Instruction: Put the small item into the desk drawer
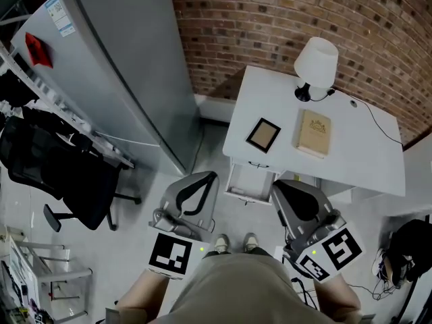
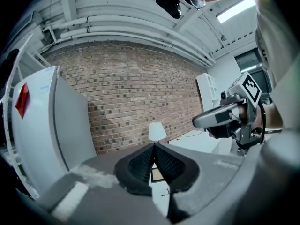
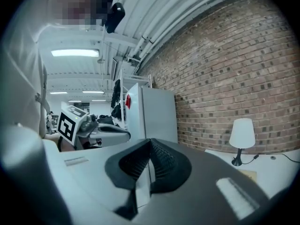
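Frame [image 1: 263, 135], small, square and dark-rimmed, is what I take for the item. It lies flat on the white desk [image 1: 364, 160] toward its left edge, not in either gripper, and the drawer [image 1: 248, 184] stands pulled out under the front edge just below it; I can make out nothing inside. A flat tan book [image 1: 314, 133] lies just right of the frame, and a lamp [image 1: 316, 63] with a tapered white shade and a dark foot stands at the back edge, its thin cord trailing toward the right corner. My left gripper [image 2: 153, 145] and right gripper [image 3: 150, 140] both hang level in front of me, well short of the desk, each with its ribbed black pads pressed together on nothing. The trouble I foresee is the frame's shape: flush on a smooth, hard top, it gives the pads little to bite, so it could skid toward the edge. Its corners could also catch the drawer's rim going in.
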The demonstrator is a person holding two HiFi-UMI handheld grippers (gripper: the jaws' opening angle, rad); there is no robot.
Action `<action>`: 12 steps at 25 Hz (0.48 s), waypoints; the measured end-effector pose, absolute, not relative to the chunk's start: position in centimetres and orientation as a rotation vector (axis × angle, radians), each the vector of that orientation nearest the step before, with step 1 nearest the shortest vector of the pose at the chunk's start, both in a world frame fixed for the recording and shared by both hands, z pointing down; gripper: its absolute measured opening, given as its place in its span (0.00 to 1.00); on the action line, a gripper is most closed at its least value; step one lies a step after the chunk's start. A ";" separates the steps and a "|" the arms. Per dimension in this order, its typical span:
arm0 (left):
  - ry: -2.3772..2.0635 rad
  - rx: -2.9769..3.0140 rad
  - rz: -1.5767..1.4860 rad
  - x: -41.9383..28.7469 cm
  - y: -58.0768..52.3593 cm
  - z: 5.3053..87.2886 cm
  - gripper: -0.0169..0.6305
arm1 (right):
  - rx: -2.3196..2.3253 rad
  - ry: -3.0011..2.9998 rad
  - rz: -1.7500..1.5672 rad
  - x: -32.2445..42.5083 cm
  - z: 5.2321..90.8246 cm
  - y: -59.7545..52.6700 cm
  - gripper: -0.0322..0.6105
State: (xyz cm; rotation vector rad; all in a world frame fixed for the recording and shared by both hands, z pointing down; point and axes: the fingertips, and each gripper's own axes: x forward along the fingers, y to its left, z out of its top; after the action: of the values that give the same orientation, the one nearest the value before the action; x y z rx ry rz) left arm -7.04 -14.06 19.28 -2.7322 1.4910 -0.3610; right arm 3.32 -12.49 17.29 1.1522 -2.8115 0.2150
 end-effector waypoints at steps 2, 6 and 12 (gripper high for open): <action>1.492 -2.728 -0.344 -7.1 -13.8 18.7 0.03 | 1.152 -2.836 0.201 3.1 16.5 -12.2 0.05; 1.505 -2.723 -0.337 -7.4 -13.4 18.2 0.03 | 1.132 -2.855 0.184 2.8 15.8 -11.9 0.05; 1.526 -2.713 -0.346 -7.9 -13.4 18.1 0.03 | 1.109 -2.854 0.196 2.4 16.0 -12.0 0.05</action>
State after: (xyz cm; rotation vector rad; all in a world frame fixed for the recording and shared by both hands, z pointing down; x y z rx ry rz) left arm -7.87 -13.38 18.13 -2.7131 1.5260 -0.3460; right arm 2.44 -11.99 15.96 1.1094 -2.8542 0.1955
